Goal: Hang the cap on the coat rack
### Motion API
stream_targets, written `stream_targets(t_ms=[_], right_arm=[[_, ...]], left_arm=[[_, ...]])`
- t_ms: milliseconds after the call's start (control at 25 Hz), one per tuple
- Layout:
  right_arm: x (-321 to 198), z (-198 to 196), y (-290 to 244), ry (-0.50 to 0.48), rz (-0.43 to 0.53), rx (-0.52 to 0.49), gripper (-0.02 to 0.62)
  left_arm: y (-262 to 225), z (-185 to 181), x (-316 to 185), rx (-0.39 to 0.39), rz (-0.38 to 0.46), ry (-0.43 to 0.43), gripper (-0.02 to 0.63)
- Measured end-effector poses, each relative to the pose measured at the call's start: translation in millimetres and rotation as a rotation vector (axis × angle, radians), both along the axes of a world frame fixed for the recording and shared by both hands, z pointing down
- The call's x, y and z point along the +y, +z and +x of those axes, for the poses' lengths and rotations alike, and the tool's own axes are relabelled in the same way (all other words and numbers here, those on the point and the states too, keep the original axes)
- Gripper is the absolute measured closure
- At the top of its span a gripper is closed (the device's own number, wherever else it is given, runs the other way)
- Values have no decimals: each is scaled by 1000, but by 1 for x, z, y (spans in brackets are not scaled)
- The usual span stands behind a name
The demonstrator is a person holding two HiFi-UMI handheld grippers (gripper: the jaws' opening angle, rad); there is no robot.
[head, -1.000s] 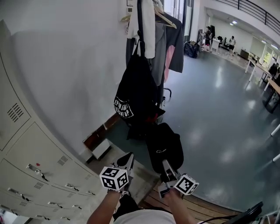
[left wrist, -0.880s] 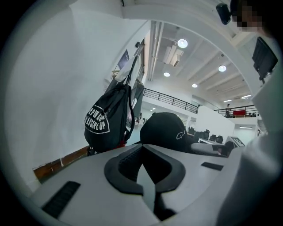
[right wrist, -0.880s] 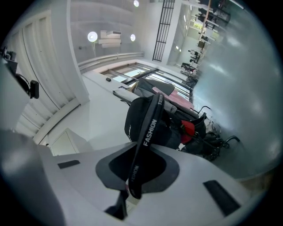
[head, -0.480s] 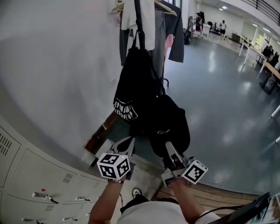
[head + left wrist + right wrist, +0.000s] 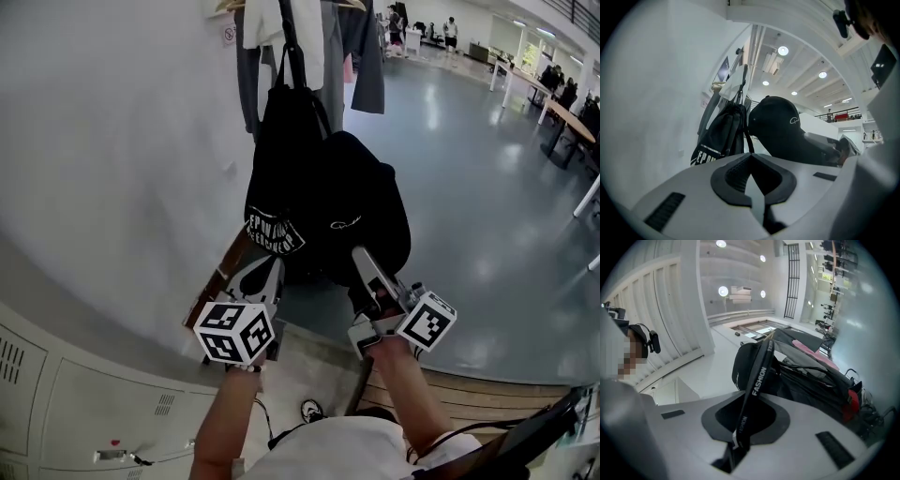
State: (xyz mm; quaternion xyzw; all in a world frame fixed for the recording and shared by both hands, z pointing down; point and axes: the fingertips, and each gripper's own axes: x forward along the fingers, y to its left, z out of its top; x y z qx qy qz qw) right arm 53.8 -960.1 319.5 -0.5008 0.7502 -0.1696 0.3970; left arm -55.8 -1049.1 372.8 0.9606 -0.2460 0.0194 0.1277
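Observation:
A black cap (image 5: 364, 214) with a small white logo hangs from my right gripper (image 5: 362, 257), which is shut on the cap's back strap (image 5: 757, 376), printed "FASHION". The cap is raised against a black backpack (image 5: 279, 183) that hangs from the coat rack (image 5: 292, 42) by the white wall. Jackets and a white cloth (image 5: 264, 23) fill the rack's top. My left gripper (image 5: 272, 274) is just left of the cap, below the backpack, shut with nothing in it. In the left gripper view the cap (image 5: 780, 126) sits right of the backpack (image 5: 719, 138).
Grey lockers (image 5: 84, 412) stand at the lower left, along the white wall (image 5: 112, 141). A wooden platform (image 5: 469, 394) runs at the lower right. Glossy grey floor (image 5: 487, 187) stretches to the right, with tables (image 5: 562, 112) and people far off.
Both grippers have risen and moved toward the rack. The cap has gone from below the backpack up to beside it.

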Motion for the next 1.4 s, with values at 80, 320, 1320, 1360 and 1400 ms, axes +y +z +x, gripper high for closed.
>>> stream_targets(t_ms=[80, 320, 1320, 1360, 1400], right_arm=[[-8, -7, -9, 3, 19, 10, 575], [-20, -18, -37, 19, 81, 30, 575], [-92, 8, -187, -121, 463, 128, 575], [-97, 11, -195, -131, 478, 131, 575], [-103, 14, -203, -141, 492, 134, 575]], left_arm=[[-7, -3, -8, 8, 8, 12, 603], [-35, -11, -19, 45, 62, 47, 603], [-143, 36, -81, 127, 281, 72, 602], [-149, 40, -87, 132, 290, 69, 603], [-155, 44, -93, 137, 298, 68, 602]])
